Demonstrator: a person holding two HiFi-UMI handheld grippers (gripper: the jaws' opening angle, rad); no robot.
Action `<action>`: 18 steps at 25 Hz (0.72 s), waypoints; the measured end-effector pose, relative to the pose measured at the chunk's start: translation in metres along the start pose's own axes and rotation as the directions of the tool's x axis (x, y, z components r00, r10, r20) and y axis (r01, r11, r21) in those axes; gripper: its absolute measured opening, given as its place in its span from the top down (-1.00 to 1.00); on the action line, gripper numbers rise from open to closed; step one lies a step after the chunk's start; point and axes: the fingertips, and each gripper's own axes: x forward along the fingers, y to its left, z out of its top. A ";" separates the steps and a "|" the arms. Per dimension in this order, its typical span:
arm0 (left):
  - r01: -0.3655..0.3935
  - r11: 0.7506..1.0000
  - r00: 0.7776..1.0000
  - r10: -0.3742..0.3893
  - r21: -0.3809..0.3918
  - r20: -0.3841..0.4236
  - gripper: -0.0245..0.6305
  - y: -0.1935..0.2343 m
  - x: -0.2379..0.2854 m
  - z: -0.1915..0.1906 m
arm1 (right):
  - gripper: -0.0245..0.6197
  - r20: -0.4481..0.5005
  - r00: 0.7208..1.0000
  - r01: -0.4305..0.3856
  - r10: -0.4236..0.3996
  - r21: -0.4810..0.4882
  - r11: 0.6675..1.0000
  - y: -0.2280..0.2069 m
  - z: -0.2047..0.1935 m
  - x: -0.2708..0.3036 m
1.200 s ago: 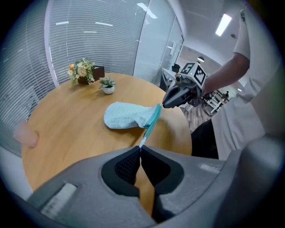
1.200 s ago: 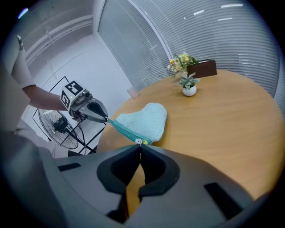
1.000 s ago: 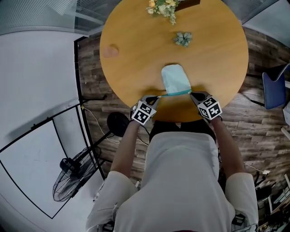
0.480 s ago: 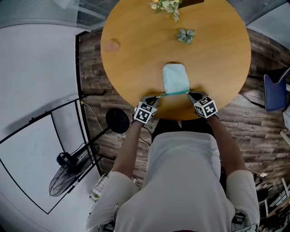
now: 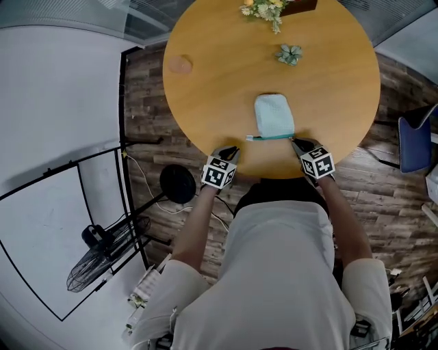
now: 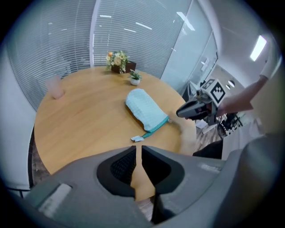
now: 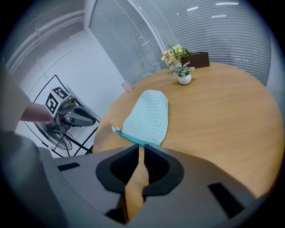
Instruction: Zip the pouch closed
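Note:
A pale mint checked pouch point(image 5: 274, 115) lies flat near the round wooden table's point(image 5: 219, 82) near edge, with its teal zipper point(image 5: 271, 137) in a straight line facing me. A small fabric tab point(image 5: 250, 137) sticks out at the zipper's left end and rests on the wood. My left gripper point(image 5: 233, 150) is a short way left of that tab, shut, with nothing in its jaws point(image 6: 138, 151). My right gripper point(image 5: 295, 142) sits just off the zipper's right end, shut; only table wood shows between its jaws point(image 7: 142, 149).
At the table's far side are a flower bunch point(image 5: 263, 8), a small potted plant point(image 5: 289, 54) and a pinkish cup point(image 5: 181, 64). A blue chair point(image 5: 414, 140) stands to the right. A floor fan point(image 5: 89, 263) and a black stand base point(image 5: 178, 184) are on the left.
The left gripper has let go of the pouch's left end and drawn back from it. The tab now lies loose on the table, and the zipper edge rests flat.

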 end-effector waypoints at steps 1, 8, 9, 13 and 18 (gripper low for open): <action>0.000 1.000 0.999 0.001 -0.028 0.036 0.85 -0.001 -0.010 0.001 | 0.85 0.007 1.000 0.009 -0.009 -0.008 1.000 0.005 0.002 -0.003; -0.012 0.998 0.978 0.024 -0.061 0.207 0.85 -0.018 -0.075 -0.007 | 0.80 0.083 0.994 0.083 -0.076 -0.084 0.993 0.048 0.015 -0.040; -0.018 0.998 0.974 0.030 -0.054 0.225 0.85 -0.021 -0.083 -0.010 | 0.80 0.096 0.992 0.093 -0.084 -0.093 0.991 0.054 0.016 -0.047; -0.031 0.999 0.957 0.041 -0.041 0.286 0.85 -0.035 -0.117 -0.023 | 0.80 0.151 0.982 0.128 -0.110 -0.116 0.985 0.084 0.017 -0.077; -0.047 0.998 0.927 0.059 -0.041 0.371 0.84 -0.055 -0.160 -0.034 | 0.80 0.228 0.961 0.193 -0.156 -0.148 0.970 0.118 0.021 -0.119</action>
